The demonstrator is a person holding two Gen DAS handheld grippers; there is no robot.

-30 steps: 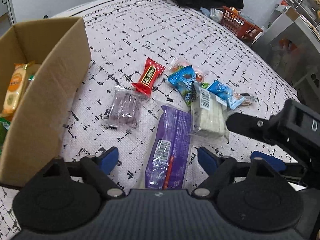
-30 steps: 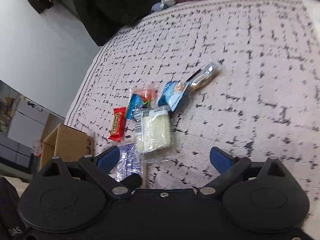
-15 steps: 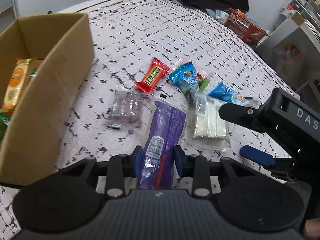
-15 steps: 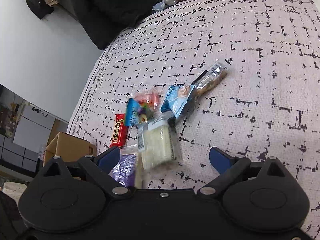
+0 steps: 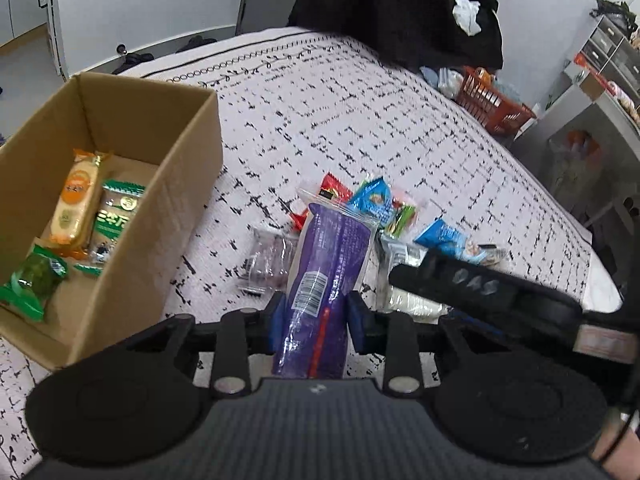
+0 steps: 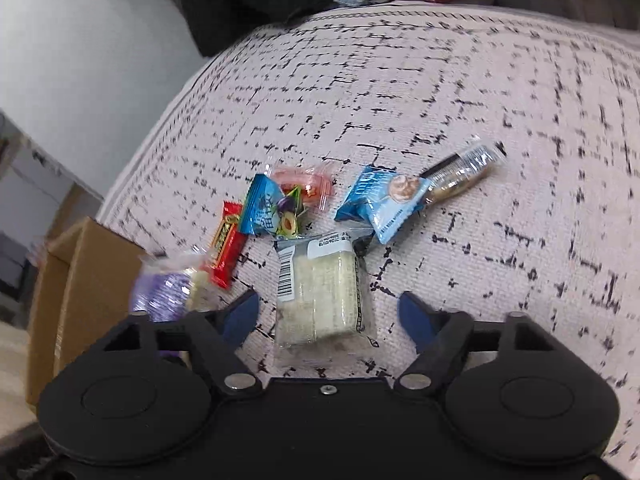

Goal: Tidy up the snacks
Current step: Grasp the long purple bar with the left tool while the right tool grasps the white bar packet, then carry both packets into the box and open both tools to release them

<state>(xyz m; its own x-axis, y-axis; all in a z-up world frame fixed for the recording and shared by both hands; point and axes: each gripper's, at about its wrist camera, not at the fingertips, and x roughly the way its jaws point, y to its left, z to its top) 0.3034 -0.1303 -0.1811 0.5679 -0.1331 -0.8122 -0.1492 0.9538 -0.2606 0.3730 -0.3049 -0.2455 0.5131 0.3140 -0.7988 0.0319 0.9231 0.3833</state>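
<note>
My left gripper (image 5: 316,318) is clamped on the long purple snack pack (image 5: 326,276), one blue pad pressed to each side near its lower end. The pack runs straight ahead from between my fingers, its clear sealed end tilted up and away from me, lifted off the patterned bedspread (image 5: 360,120). Off to the left of that gripper sits the open cardboard box (image 5: 176,184), with an orange-wrapped snack (image 5: 76,200) and two green-wrapped ones lying on its floor. Just beyond the tip of the purple pack lie a red bar (image 5: 332,190) and a blue packet (image 5: 374,200); a clear pack with something dark inside (image 5: 266,260) rests on the bedspread just left of the purple pack. My other tool's black body crosses in low from the right.

My right gripper (image 6: 328,318) is spread wide, holding nothing. The clear-wrapped white block snack (image 6: 320,292) lies on the bedspread directly between its two blue pads and a little ahead, touching neither. Farther ahead of that gripper are a blue packet (image 6: 264,208), a pale blue packet (image 6: 380,202) with a clear-wrapped brown snack (image 6: 460,178) beside it on the right, and a red bar (image 6: 226,250) to the left. The purple pack shows blurred at the left of that gripper, near the box.
</note>
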